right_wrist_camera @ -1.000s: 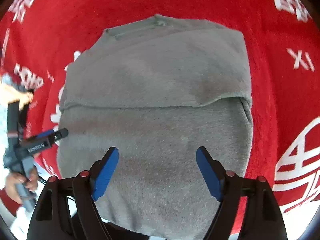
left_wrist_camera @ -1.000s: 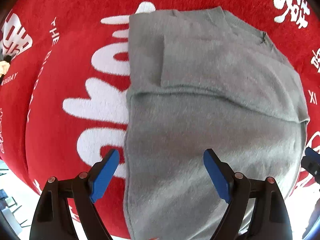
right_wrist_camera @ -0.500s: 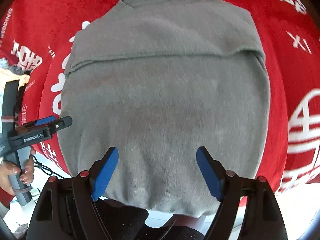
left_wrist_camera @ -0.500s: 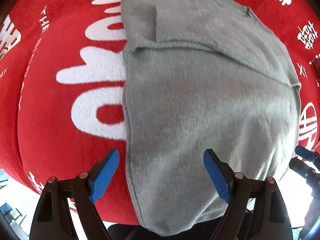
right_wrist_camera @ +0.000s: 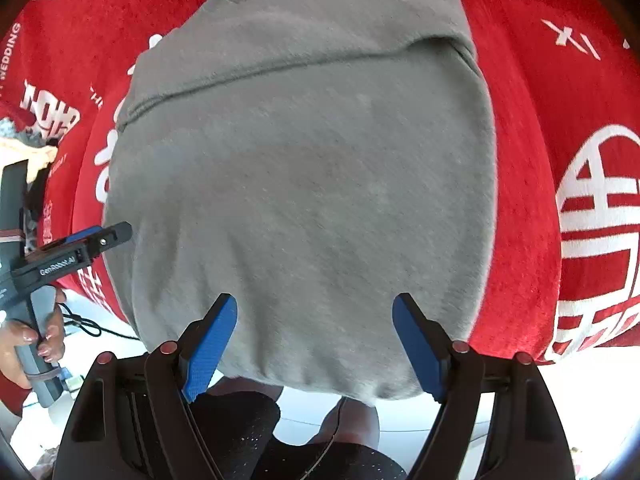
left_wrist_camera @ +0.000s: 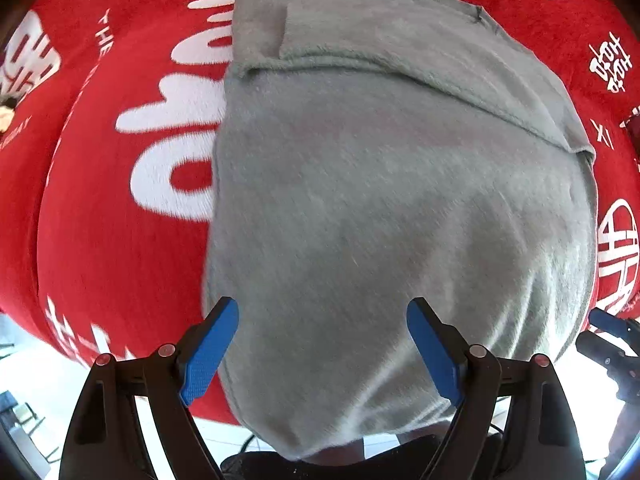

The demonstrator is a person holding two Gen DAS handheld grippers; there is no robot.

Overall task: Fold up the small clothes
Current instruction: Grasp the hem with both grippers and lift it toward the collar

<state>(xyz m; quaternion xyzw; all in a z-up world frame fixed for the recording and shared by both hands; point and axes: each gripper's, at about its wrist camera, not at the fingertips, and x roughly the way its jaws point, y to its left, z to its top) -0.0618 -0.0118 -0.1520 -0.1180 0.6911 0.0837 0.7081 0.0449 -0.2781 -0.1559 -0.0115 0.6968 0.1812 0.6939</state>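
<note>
A grey sweater (left_wrist_camera: 380,208) lies flat on a worktop covered by a red cloth (left_wrist_camera: 112,240) printed with white letters and signs. The sweater is already partly folded: its sides are turned in, so that it makes a long block, and a folded edge runs across it near the neckline at the far end. Its near hem reaches the edge of the worktop and seems to hang a little over it, though the fisheye bend makes this hard to judge.

The left hand-held gripper (left_wrist_camera: 322,344) points down over the near left part of the sweater, its blue pads (left_wrist_camera: 208,352) standing wide apart with nothing between them but the fabric below. The right hand-held gripper (right_wrist_camera: 314,344) hangs over the near middle of the sweater (right_wrist_camera: 304,184) in the same way, jaws spread and gripping nothing.

In the right wrist view the left hand-held gripper (right_wrist_camera: 100,236) shows from the side at the sweater's left edge, held by a hand (right_wrist_camera: 32,340) around its grey handle. The red cloth (right_wrist_camera: 540,120) shows on either side of the sweater. Below the worktop's edge a pale floor and the person's dark clothing are in view
</note>
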